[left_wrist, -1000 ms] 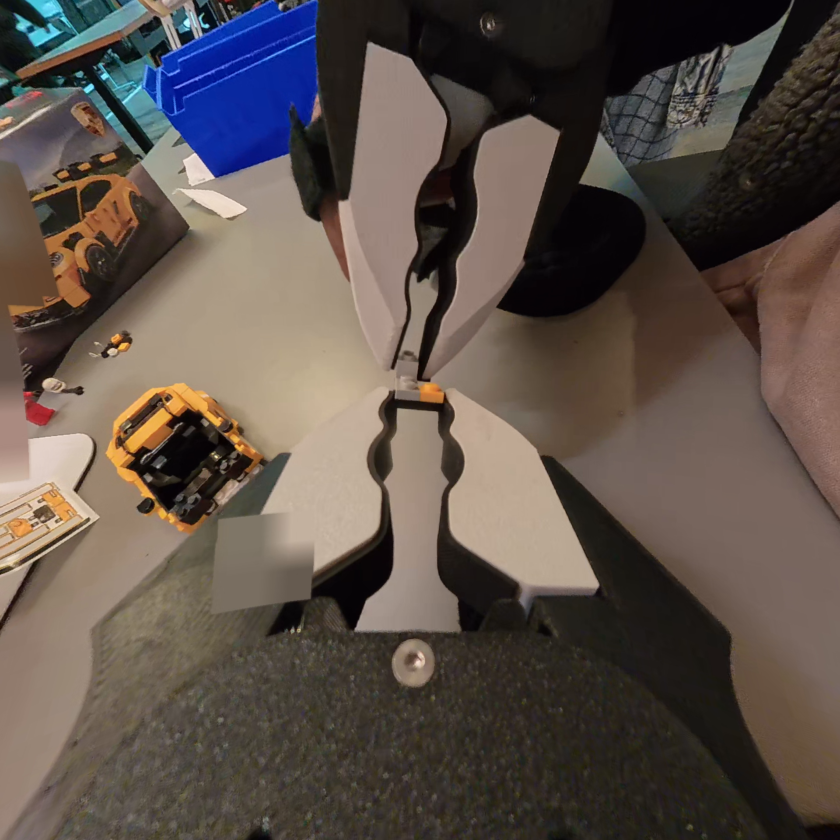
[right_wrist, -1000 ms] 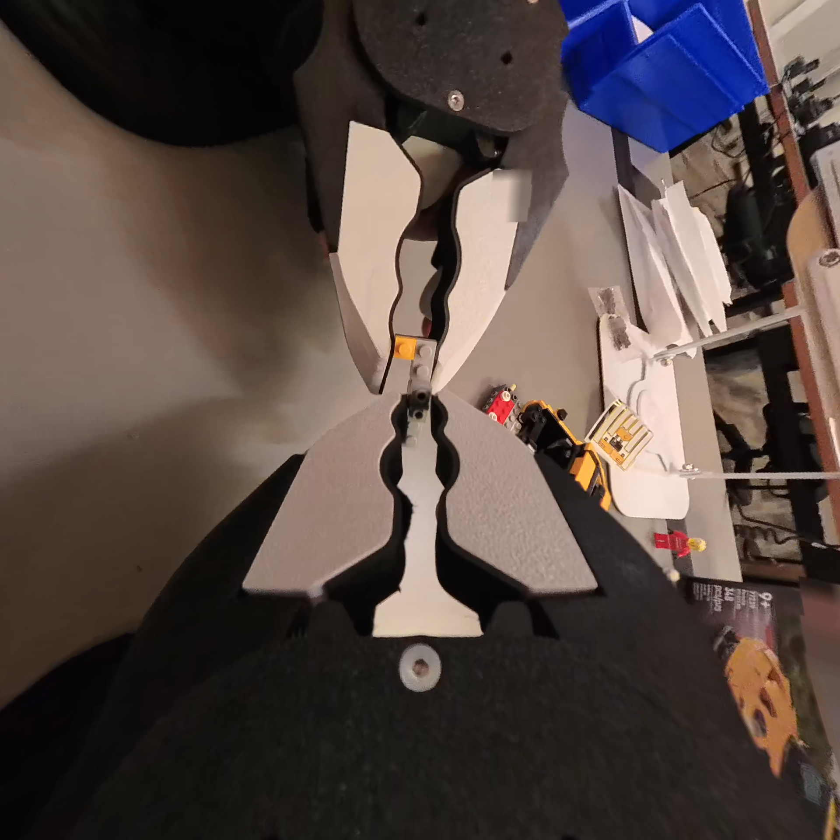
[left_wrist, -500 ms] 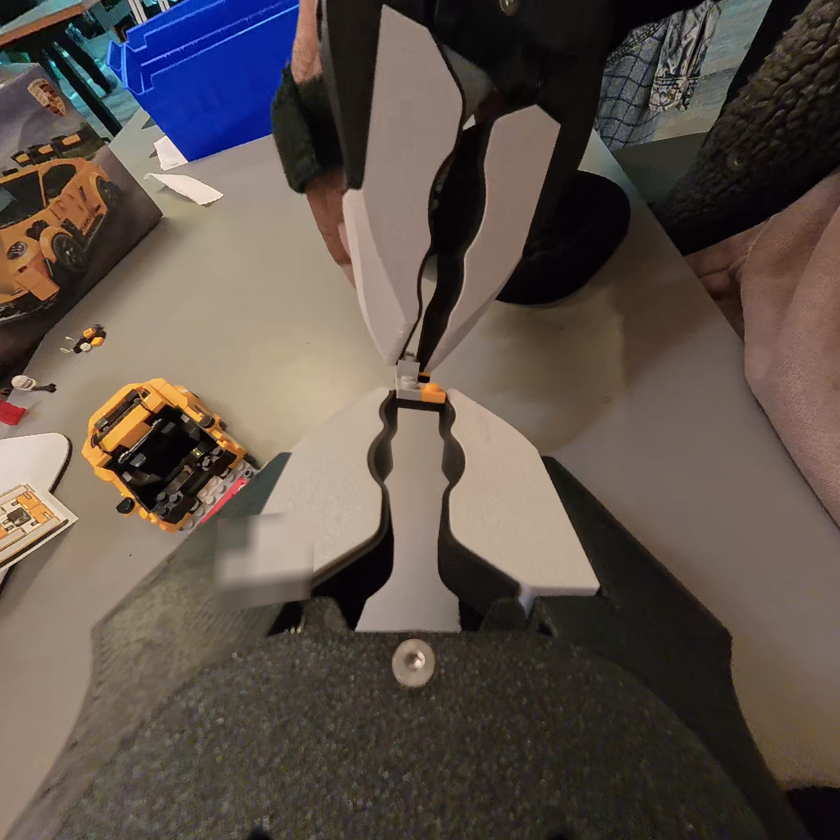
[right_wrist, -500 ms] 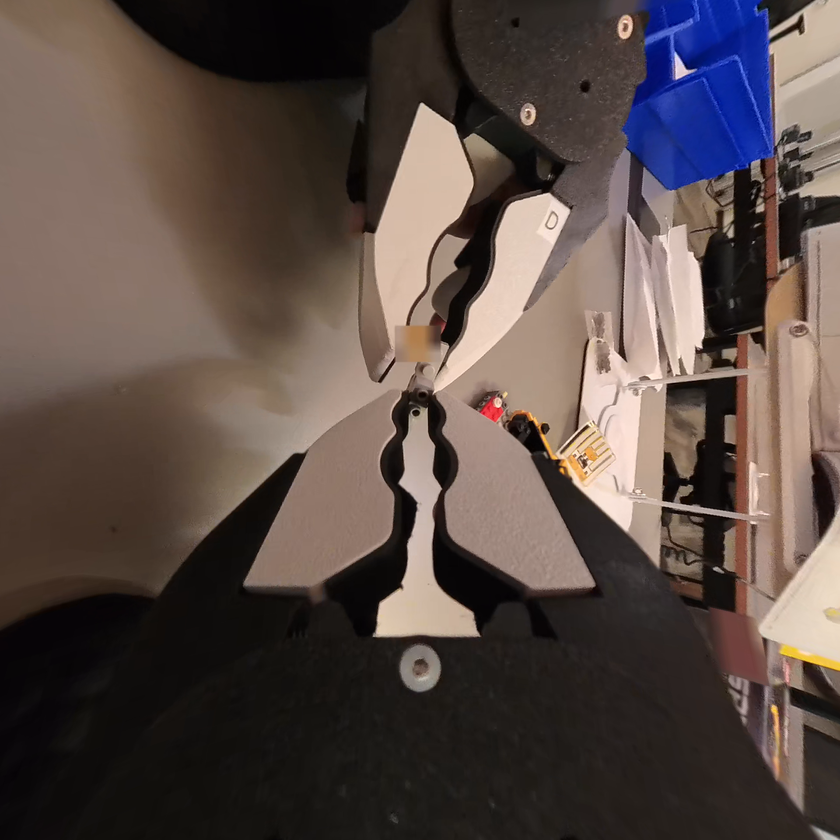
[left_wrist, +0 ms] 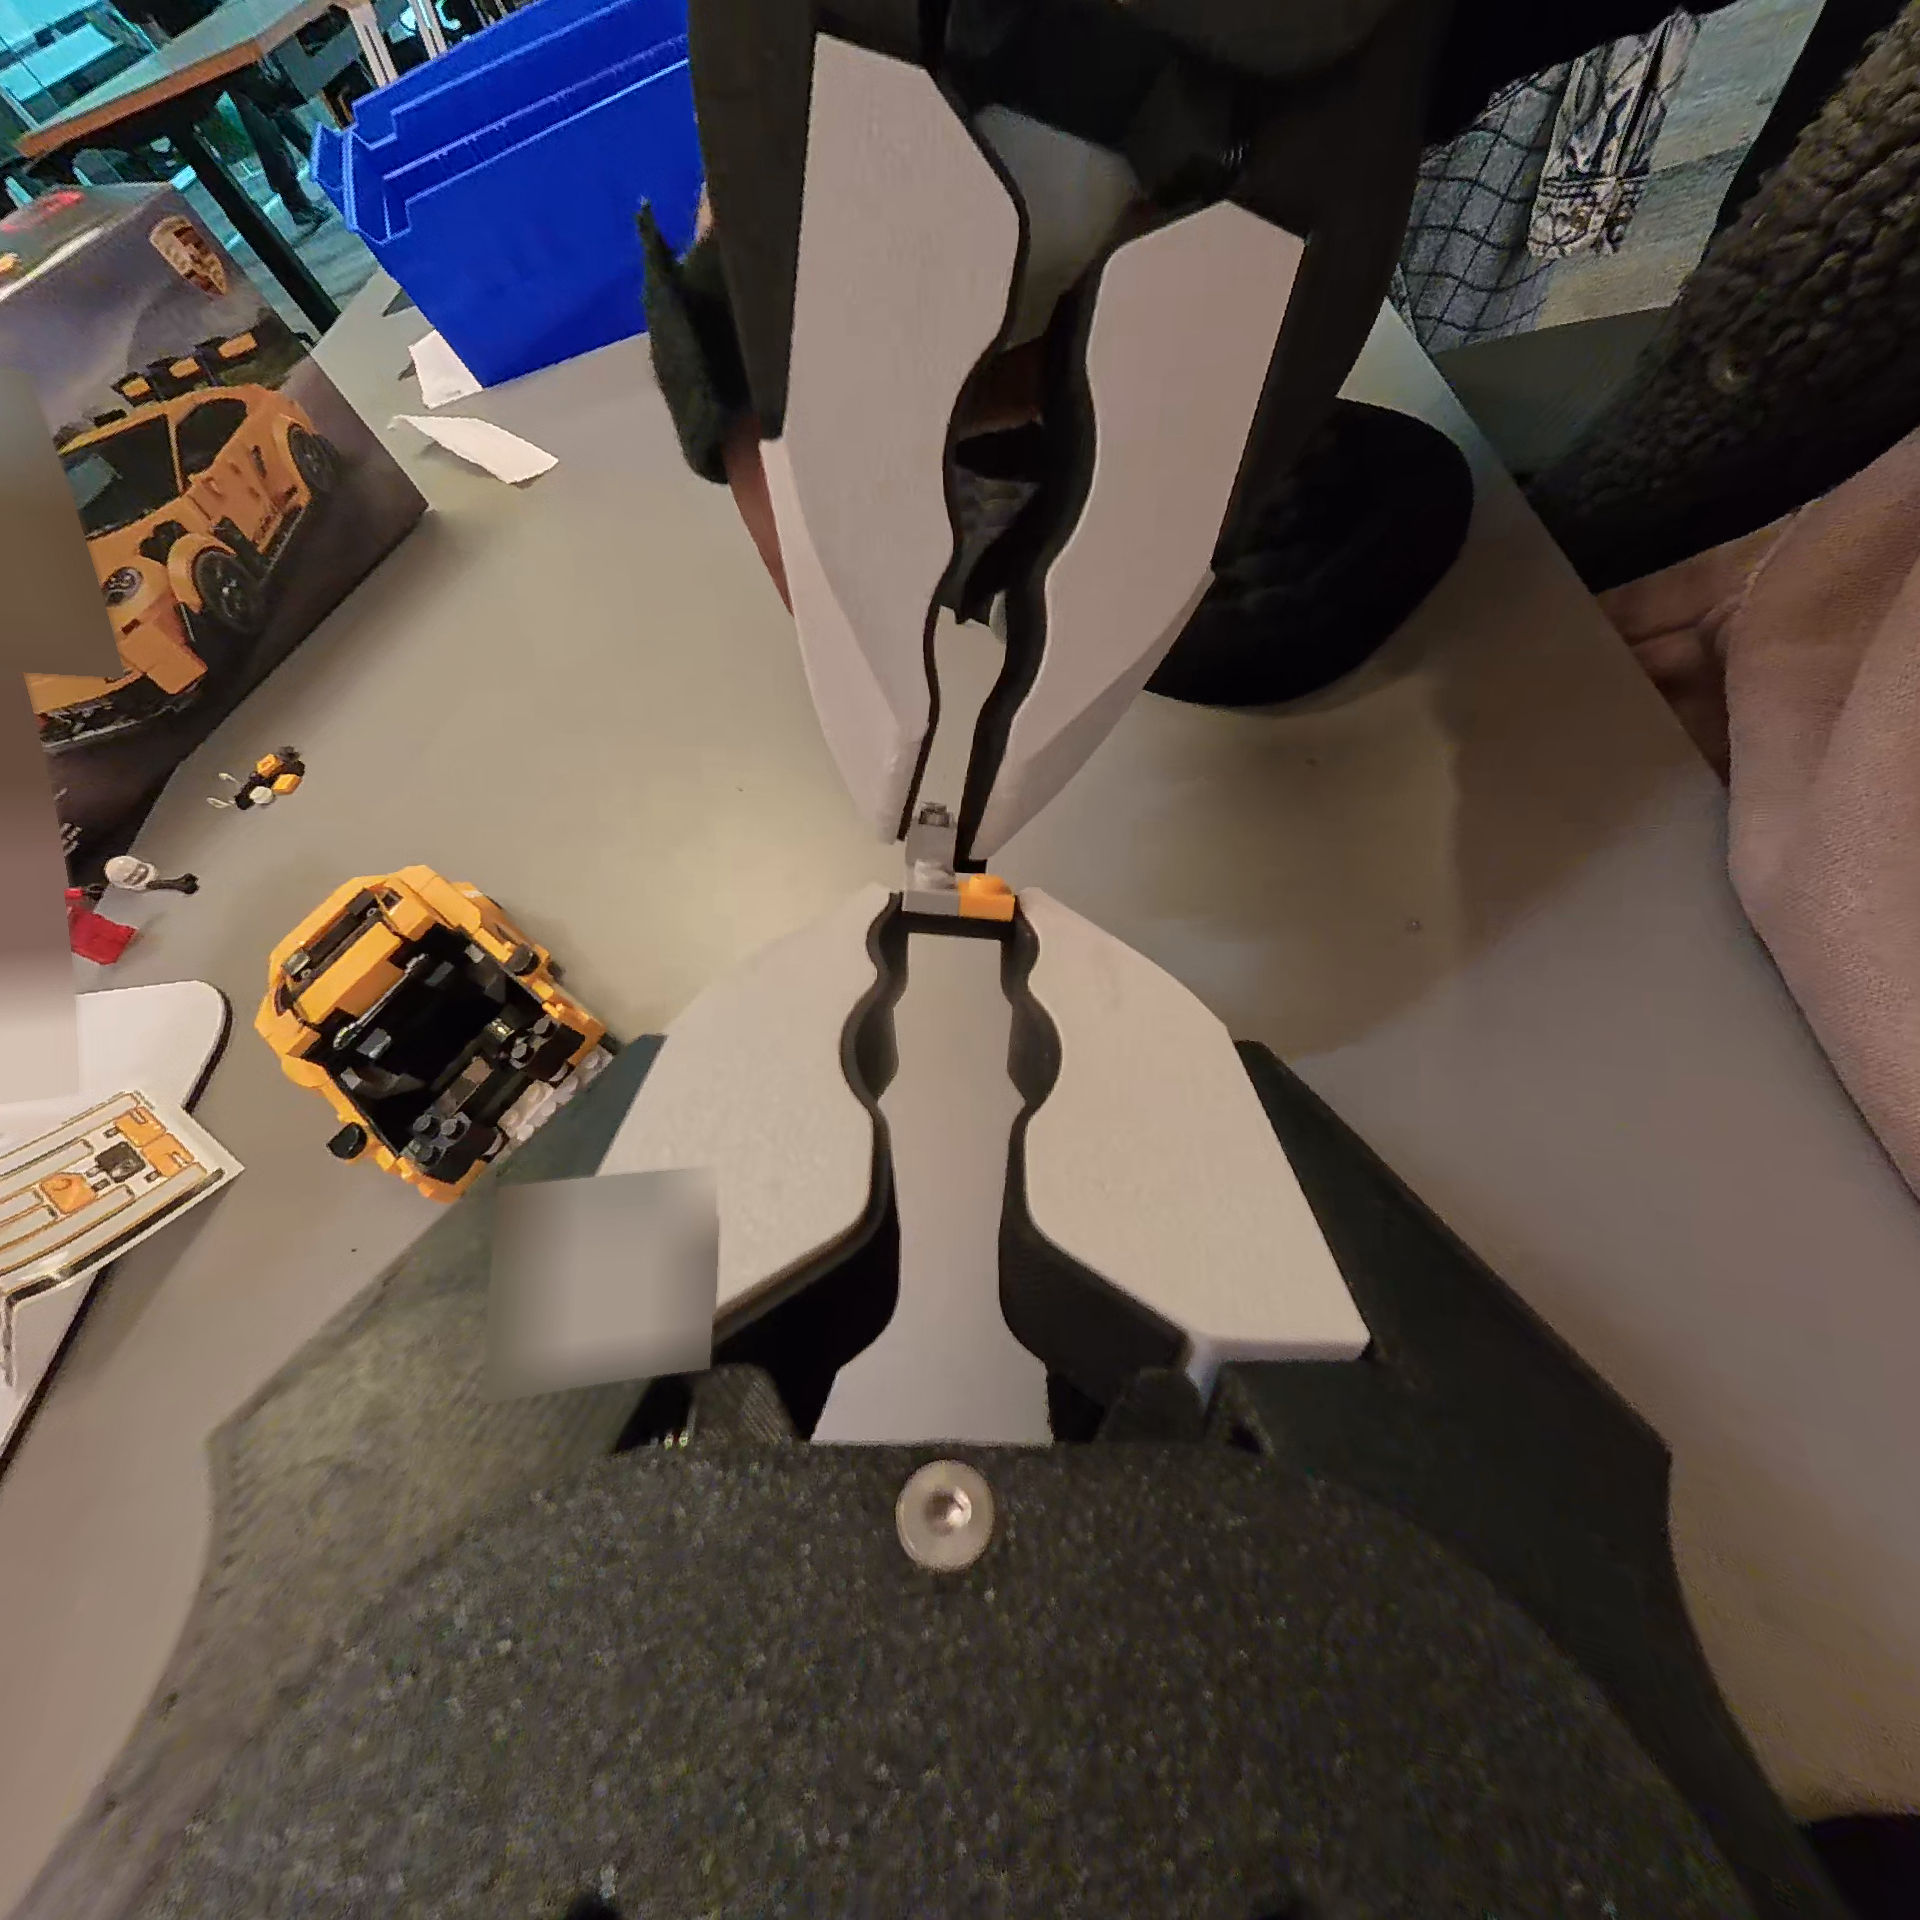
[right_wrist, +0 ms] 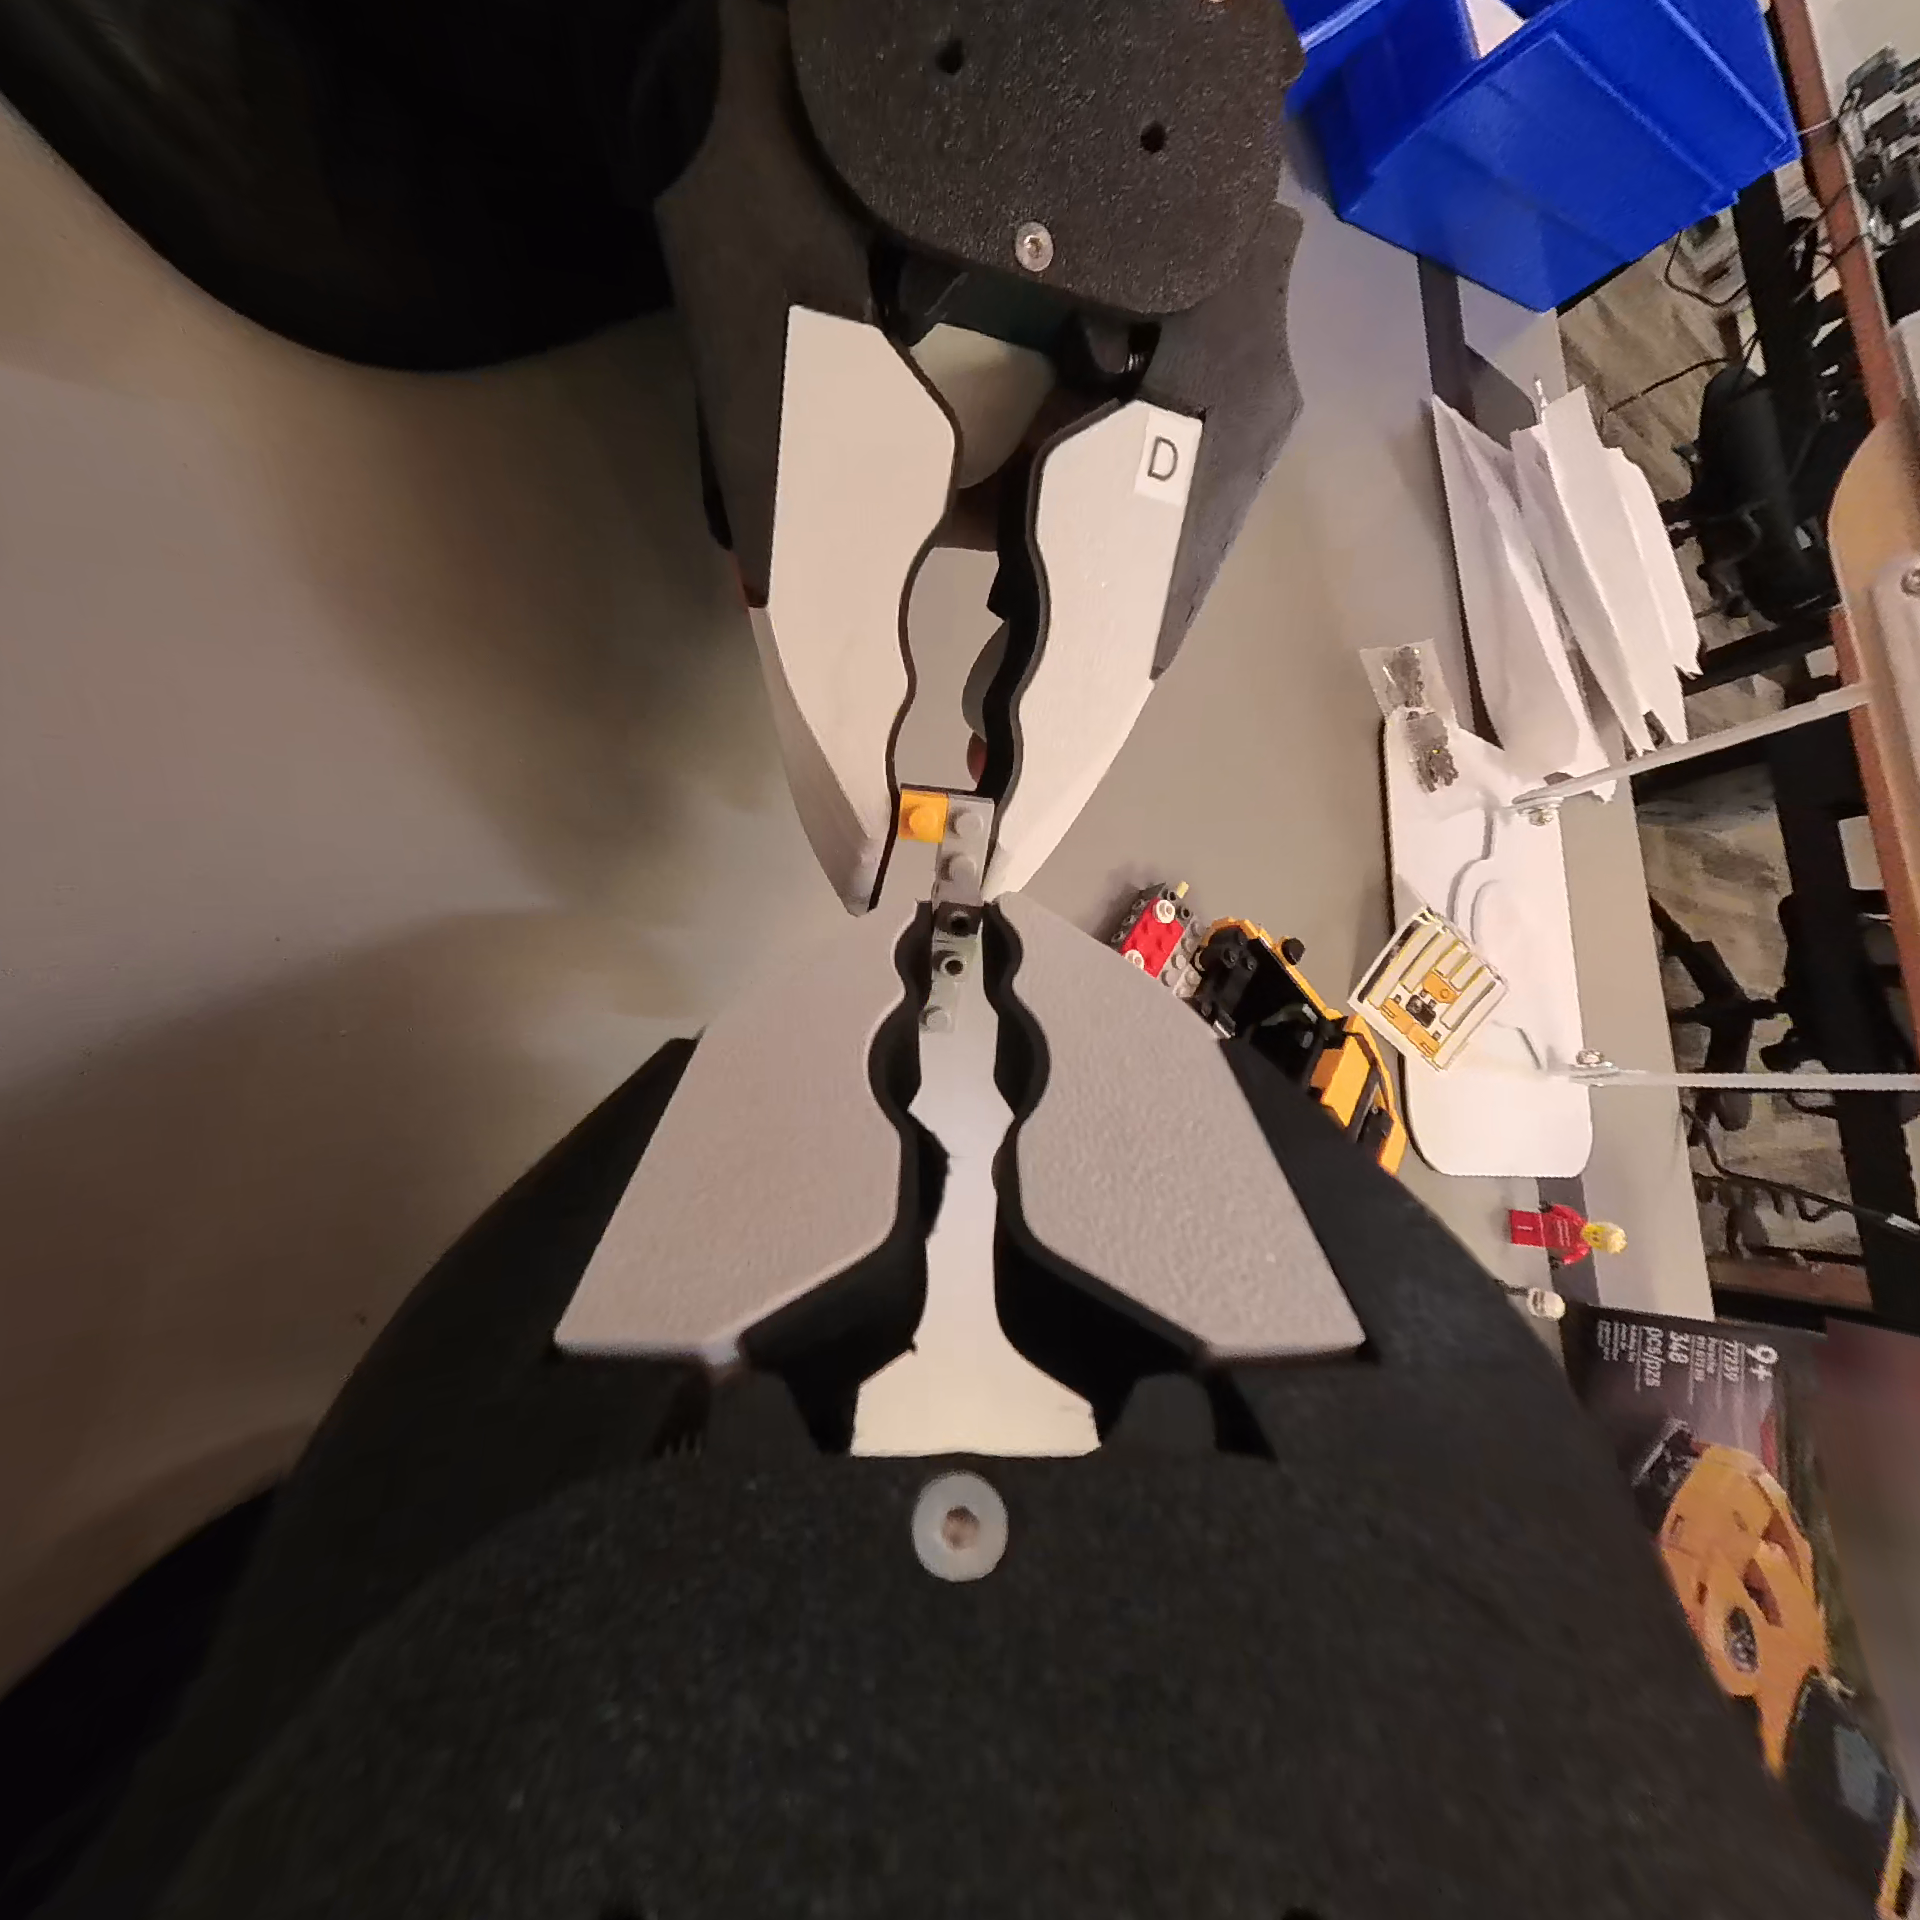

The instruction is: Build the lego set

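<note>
Both grippers meet tip to tip above the grey table [left_wrist: 582, 644]. My left gripper [left_wrist: 958, 909] is shut on a small grey and orange piece [left_wrist: 977, 897]. It also shows in the right wrist view [right_wrist: 927, 817], between the left gripper's fingers [right_wrist: 831, 623]. My right gripper [right_wrist: 956, 914] is shut on a thin grey plate with studs [right_wrist: 951, 971]. In the left wrist view it comes down from above [left_wrist: 940, 826], and its grey plate [left_wrist: 933, 831] touches the grey end of the other piece. A partly built orange and black car [left_wrist: 416, 1029] lies on the table to the left.
The set's box [left_wrist: 177, 468] stands at the far left, with blue bins [left_wrist: 520, 177] behind it. A sticker sheet [left_wrist: 94, 1174] lies on a white board [right_wrist: 1486, 935]. Small loose parts [left_wrist: 265, 774] and a red minifigure [right_wrist: 1558, 1231] lie nearby. A black round object [left_wrist: 1330, 561] sits behind. The grippers are tip to tip, or close to it. The red minifigure [right_wrist: 1558, 1231] is about 35 centimetres from both grippers' fingertips.
Both grippers kept their grips and stayed tip to tip. They tilted against each other half a second ago and now line up straight again.
</note>
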`<state>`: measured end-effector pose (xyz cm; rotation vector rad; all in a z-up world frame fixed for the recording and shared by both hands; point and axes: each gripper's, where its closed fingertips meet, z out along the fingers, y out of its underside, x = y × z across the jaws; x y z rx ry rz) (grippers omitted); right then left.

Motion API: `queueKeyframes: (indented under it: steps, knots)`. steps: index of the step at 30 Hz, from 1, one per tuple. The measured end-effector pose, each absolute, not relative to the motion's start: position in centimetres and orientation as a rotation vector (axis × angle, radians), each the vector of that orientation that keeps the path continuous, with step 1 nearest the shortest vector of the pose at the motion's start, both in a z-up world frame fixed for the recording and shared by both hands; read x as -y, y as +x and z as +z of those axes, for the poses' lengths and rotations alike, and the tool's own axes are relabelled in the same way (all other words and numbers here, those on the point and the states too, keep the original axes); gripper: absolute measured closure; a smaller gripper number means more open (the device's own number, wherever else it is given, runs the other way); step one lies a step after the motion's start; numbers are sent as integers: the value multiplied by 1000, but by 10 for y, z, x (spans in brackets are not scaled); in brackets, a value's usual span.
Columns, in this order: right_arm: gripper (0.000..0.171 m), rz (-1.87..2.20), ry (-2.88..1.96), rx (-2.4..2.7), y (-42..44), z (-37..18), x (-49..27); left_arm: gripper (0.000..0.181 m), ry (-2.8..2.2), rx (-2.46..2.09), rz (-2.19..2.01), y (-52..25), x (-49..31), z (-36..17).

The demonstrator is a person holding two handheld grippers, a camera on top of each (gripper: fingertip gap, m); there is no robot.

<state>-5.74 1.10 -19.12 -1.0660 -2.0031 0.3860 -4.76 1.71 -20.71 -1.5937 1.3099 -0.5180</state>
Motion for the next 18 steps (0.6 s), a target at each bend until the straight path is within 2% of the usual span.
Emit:
queueKeyframes:
  steps: [13, 18]
  knots:
    - [163, 152, -769, 2107, -54, -197, -5, 164, -1597, -1359, -562, -44, -10, -213]
    - [163, 204, -878, 2070, -54, -195, -8, 164, -1588, -1342, -558, -45, -13, -210]
